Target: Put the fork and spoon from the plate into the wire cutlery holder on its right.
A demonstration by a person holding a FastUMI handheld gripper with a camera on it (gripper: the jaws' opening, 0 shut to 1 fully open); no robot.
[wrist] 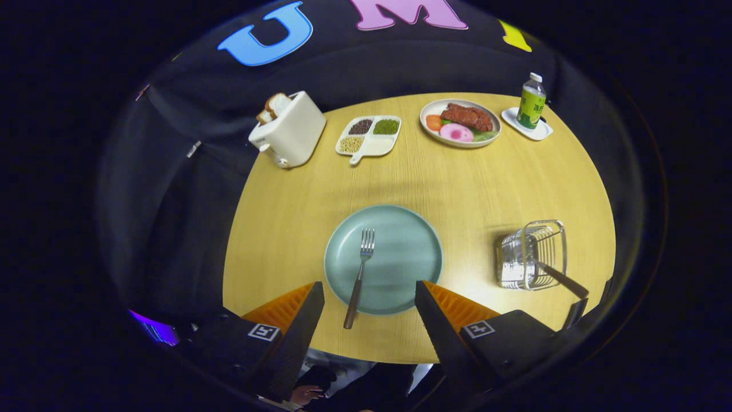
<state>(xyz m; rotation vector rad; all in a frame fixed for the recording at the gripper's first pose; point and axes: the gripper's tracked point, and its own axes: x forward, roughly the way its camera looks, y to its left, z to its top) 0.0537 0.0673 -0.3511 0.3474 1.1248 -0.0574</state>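
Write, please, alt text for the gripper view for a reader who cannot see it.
The open tool hovers over a wooden table, a fork on a green plate between its fingers. The wire cutlery holder right of the plate already has a dark handle leaning out; a toaster, food dishes and a bottle stand beyond.

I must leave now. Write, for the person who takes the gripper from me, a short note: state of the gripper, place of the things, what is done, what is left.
Gripper: open, holding nothing, fingers on either side of the plate's near rim.
Fork: lies on the teal plate, tines pointing away, its dark handle sticking out over the near rim between the fingers.
Wire cutlery holder: to the right of the plate, with a dark handle leaning out of it, probably the spoon.
Done: the spoon, it seems.
Left: grasp the fork and put it into the holder.
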